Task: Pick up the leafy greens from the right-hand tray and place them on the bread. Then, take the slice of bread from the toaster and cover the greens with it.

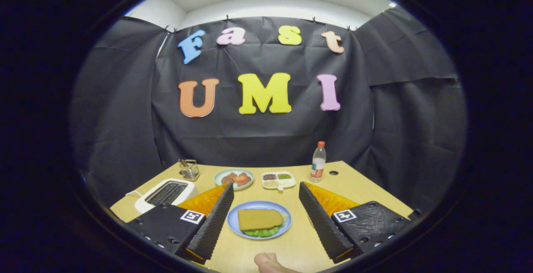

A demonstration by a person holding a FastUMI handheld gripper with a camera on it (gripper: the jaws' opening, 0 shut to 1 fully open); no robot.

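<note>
bread slice: tan, flat, lies on top of the greens, on the blue plate between the fingers
leafy greens: green, under the slice, edge sticks out at its near side
toaster: white, two dark slots, left of the plate, beyond the left finger
gripper: fingers spread wide, touching nothing

Booth with black cloth wall behind a pale wooden counter.
Cloth pinned along its top edge, creased; white wall and ceiling above, evenly lit; small round hole in counter's far corner.
</note>
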